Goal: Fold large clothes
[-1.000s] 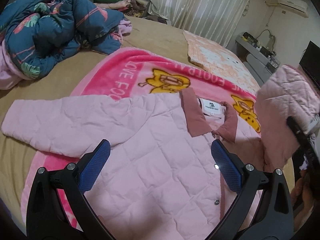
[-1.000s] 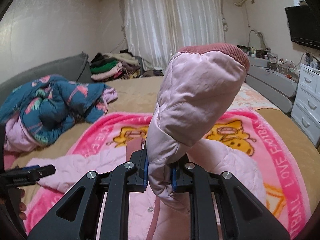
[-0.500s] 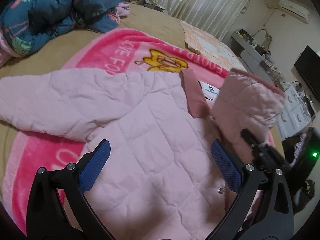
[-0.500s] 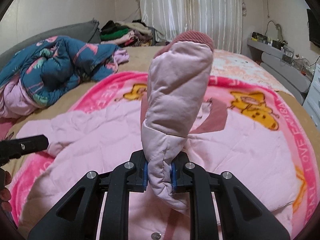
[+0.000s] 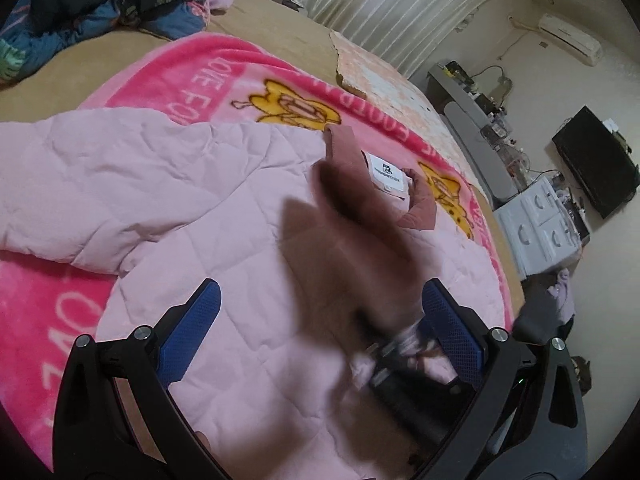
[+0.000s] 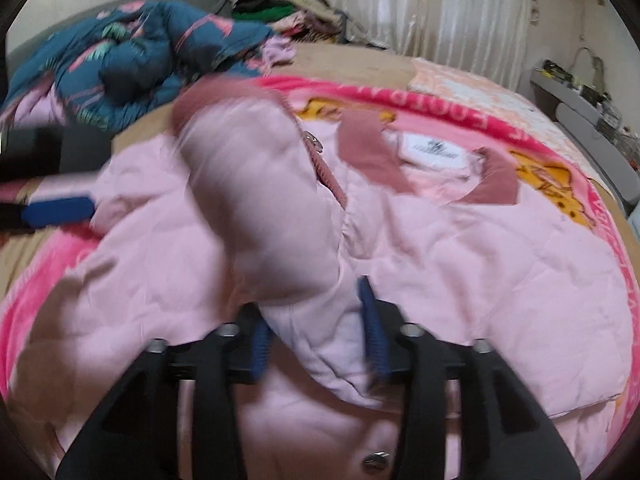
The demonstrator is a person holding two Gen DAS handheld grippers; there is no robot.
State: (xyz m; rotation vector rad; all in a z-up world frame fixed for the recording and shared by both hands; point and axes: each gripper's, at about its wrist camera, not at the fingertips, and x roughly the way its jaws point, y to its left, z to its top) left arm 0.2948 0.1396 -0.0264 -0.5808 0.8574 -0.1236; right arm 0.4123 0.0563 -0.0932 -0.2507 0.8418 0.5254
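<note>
Bed [image 5: 280, 32], pink blanket [image 5: 168, 80], jacket [image 5: 224, 216], blue quilt [image 6: 132, 52] nearby

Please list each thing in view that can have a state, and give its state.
Jacket: spread flat, collar open.
Sleeve: folded over the jacket, between the opening right fingers.
Right gripper: opening.
Left gripper: open, empty.
Quilt: crumpled.
Blanket: spread out.

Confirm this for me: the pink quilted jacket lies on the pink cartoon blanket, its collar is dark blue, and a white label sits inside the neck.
One detail is off: the collar is dusty rose, not dark blue. The right wrist view shows it clearly. The rest holds: the pink quilted jacket lies on the pink cartoon blanket, with a white label inside the neck.
</note>
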